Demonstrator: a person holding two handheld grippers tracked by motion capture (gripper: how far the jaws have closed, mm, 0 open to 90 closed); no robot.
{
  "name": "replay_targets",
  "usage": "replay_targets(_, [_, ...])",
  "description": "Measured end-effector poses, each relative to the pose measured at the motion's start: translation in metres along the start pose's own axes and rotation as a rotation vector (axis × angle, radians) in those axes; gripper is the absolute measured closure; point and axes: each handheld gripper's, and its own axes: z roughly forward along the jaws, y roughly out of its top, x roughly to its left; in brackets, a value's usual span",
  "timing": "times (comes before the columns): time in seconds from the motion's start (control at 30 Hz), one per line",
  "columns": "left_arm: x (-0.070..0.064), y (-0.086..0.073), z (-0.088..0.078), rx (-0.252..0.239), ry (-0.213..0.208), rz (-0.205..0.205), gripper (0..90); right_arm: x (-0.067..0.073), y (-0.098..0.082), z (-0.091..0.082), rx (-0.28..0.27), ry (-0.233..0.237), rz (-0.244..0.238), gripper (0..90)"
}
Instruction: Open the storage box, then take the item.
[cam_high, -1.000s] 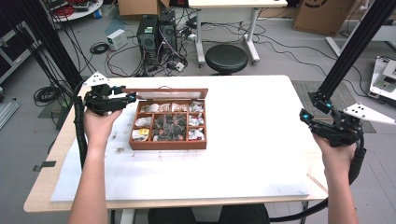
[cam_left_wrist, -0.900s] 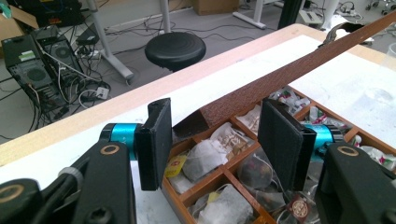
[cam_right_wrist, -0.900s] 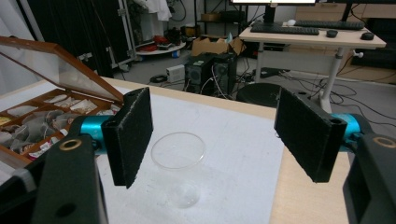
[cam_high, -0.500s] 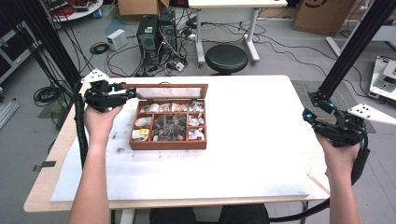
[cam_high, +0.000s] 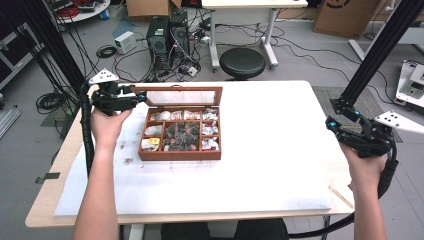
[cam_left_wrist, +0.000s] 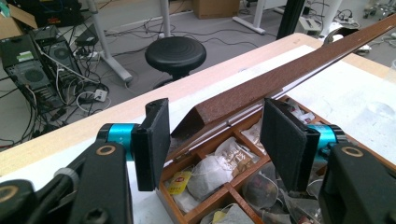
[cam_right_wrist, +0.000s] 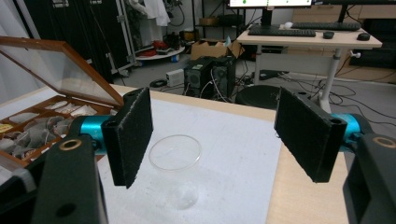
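Note:
A wooden tea box (cam_high: 180, 156) with several compartments of tea bags (cam_left_wrist: 210, 170) sits on the white mat left of centre. Its glass lid (cam_high: 182, 96) stands raised at the back. My left gripper (cam_high: 140, 97) is at the lid's left corner. In the left gripper view the lid's (cam_left_wrist: 289, 74) corner lies between the jaws of the left gripper (cam_left_wrist: 217, 135). They have just been opening, and neither pad touches the wood. My right gripper (cam_high: 336, 114) hovers open near the table's right edge. Its own view has the right gripper (cam_right_wrist: 215, 135) facing a clear plastic cup (cam_right_wrist: 175, 158).
A white mat (cam_high: 270, 165) covers most of the wooden table (cam_high: 340, 192). Behind the table are a black stool (cam_high: 242, 62), computer towers (cam_high: 167, 35) and floor cables. A black frame post (cam_high: 380, 50) rises at the right.
The lid has swung further up. The left gripper's jaws have widened around the lid's corner, and that hand has shifted slightly. The right hand has stayed put.

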Motion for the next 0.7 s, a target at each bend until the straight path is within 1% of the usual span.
replay_targets(0.27, [-0.0009, 0.0007, 0.001, -0.005, 0.006, -0.007, 41.0, -0.0011, 0.0005, -0.0021, -0.004, -0.003, 0.004, 28.3])
replay_targets(0.33, [-0.0012, 0.0018, 0.0012, 0.002, 0.006, -0.006, 40.3, -0.0012, 0.0006, -0.0021, -0.005, -0.003, 0.005, 28.3])
replay_targets(0.4, [-0.0025, 0.0047, 0.001, 0.016, 0.011, 0.004, 39.8, -0.0008, 0.001, -0.0019, -0.007, -0.002, 0.0, 28.3])
replay_targets(0.5, [-0.0046, 0.0083, 0.0013, 0.016, 0.004, 0.011, 37.8, -0.0002, 0.0017, -0.0019, -0.01, -0.001, -0.004, 28.3])
replay_targets(0.53, [-0.0062, 0.0092, 0.0018, 0.017, 0.01, 0.014, 37.6, -0.0002, 0.0019, -0.0015, -0.009, 0.001, 0.0, 28.3])
replay_targets(0.67, [-0.0051, 0.0083, 0.0017, 0.017, 0.005, 0.007, 37.2, 0.0005, 0.0027, 0.0005, -0.012, 0.008, 0.007, 28.3])
replay_targets(0.7, [-0.0052, 0.0083, 0.0017, 0.017, 0.005, 0.006, 37.2, 0.0006, 0.0031, 0.0014, -0.014, 0.009, 0.002, 28.3])
